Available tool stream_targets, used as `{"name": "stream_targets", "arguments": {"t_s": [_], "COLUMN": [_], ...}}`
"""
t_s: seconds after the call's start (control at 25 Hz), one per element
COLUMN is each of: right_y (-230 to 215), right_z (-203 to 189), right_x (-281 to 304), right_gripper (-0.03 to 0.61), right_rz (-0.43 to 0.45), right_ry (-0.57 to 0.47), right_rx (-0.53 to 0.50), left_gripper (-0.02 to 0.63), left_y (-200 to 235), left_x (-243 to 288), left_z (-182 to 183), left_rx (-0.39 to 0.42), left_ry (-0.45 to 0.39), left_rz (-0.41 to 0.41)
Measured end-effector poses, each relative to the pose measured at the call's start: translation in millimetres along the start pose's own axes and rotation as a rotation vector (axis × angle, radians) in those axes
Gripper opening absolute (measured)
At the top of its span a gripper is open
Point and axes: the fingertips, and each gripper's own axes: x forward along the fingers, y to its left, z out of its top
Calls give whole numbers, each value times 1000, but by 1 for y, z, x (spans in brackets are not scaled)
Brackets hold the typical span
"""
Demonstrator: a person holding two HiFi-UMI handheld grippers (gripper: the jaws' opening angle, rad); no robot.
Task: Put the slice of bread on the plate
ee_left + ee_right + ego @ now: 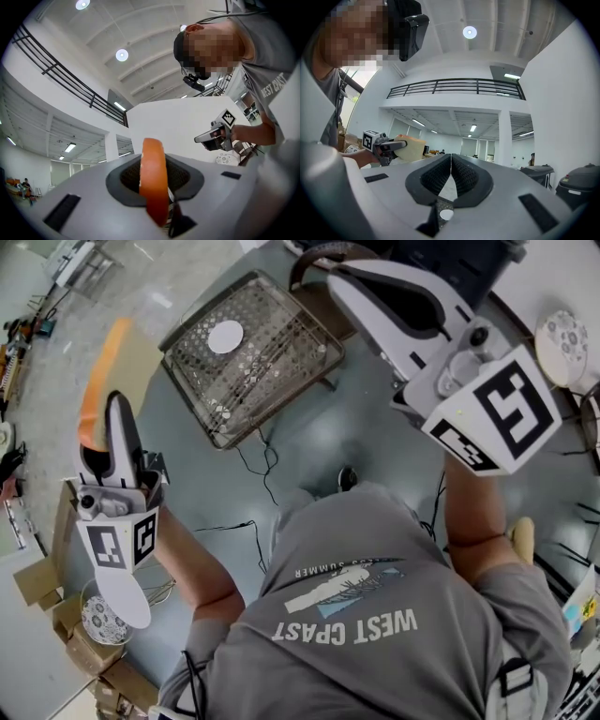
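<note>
The left gripper (108, 418), at ten o'clock from the person, pinches the orange-crusted slice of bread (153, 178) edge-on. The right gripper (450, 164), at one o'clock, has its fingers pressed together, empty.

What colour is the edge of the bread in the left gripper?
The bread edge is orange, clearest in the left gripper view.

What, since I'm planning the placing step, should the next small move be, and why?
Probably keep the left gripper shut and carry the bread toward a plate, lowering it. The bread stands on edge between the fingers, in the air over the floor, above no plate. One patterned plate shows at the head view's right edge, another lower left; which is meant I cannot tell.
</note>
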Motion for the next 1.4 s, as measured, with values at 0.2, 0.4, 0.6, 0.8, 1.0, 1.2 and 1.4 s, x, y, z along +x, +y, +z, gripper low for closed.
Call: {"name": "stream_targets", "arguments": {"t_s": [0.2,0.4,0.6,0.8,1.0,1.2,1.4], "right_y": [-11,-16,-8,-13,-3,-8,-14], "right_z": [-19,-35,-27,-24,-27,-31,-32], "right_x": [22,53,84,121,154,175,188], "right_gripper": [6,6,6,6,6,6,6], "right_rz": [15,-3,-38,-73,-100,-110,-97], "right_ry": [7,11,21,26,32,46,65], "right_rx": [24,28,11,-1,-11,-18,-16], "left_gripper": [95,95,95,95,95,95,97], "left_y": [11,37,74,113,145,160,168], "left_x": [10,19,25,41,40,52,60], "left_z": [-19,-45,-51,-62,-77,-90,-98], "left_rx": [1,-8,-26,-31,-37,-46,-62], "left_ry": [24,18,-14,-37,-55,-61,-51], "left_rz": [6,-11,-44,-75,-100,-118,-115]}}
